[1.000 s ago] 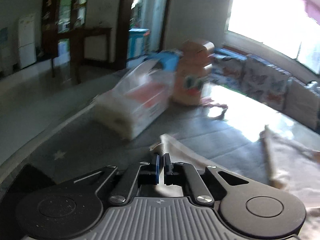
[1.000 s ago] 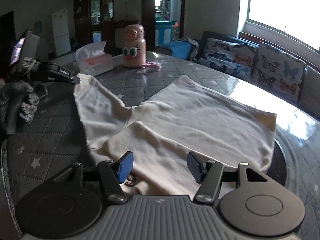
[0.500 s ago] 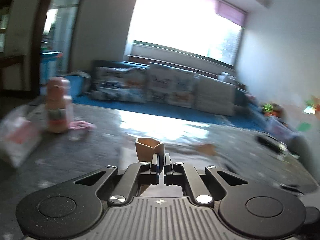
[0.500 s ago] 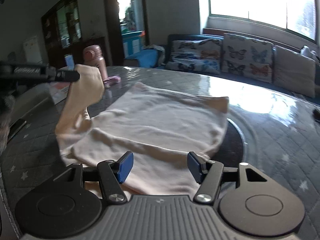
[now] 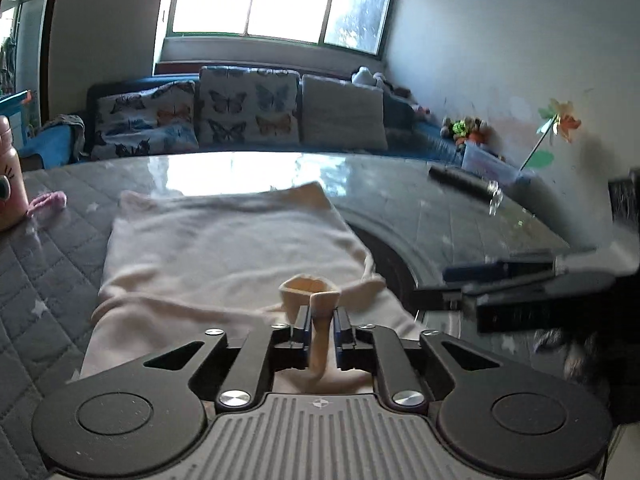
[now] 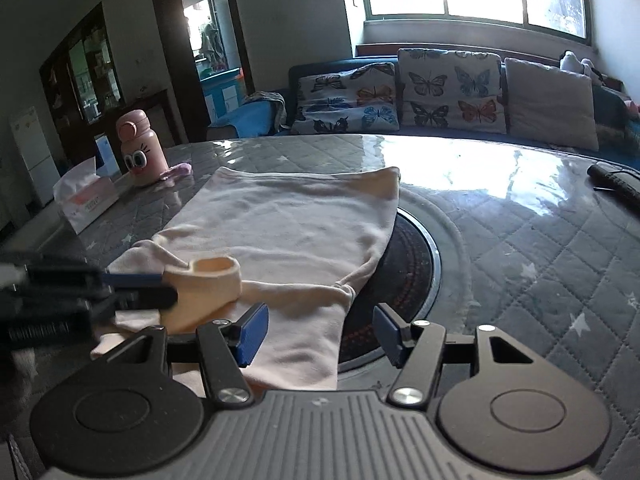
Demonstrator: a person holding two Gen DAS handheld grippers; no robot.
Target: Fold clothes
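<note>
A cream long-sleeved top [image 5: 224, 248] lies spread on the quilted grey table; it also shows in the right wrist view [image 6: 288, 224]. My left gripper [image 5: 322, 320] is shut on the sleeve cuff [image 5: 310, 290] and holds it above the near part of the top. In the right wrist view the left gripper [image 6: 158, 286] comes in from the left with the cuff [image 6: 212, 276] in it. My right gripper [image 6: 320, 330] is open and empty, low over the top's near right edge. It shows in the left wrist view [image 5: 460, 284] at the right.
A pink bottle [image 6: 140, 148], a tissue pack [image 6: 86, 200] and a small pink item [image 6: 178, 170] stand at the table's far left. A round dark plate [image 6: 412, 256] lies under the top's right edge. A black remote [image 6: 616, 182] lies far right. A sofa [image 6: 440, 92] stands behind.
My left gripper has swung from the far left across the top with the sleeve cuff, folding the sleeve over the body. My right gripper stayed open near the near edge.
</note>
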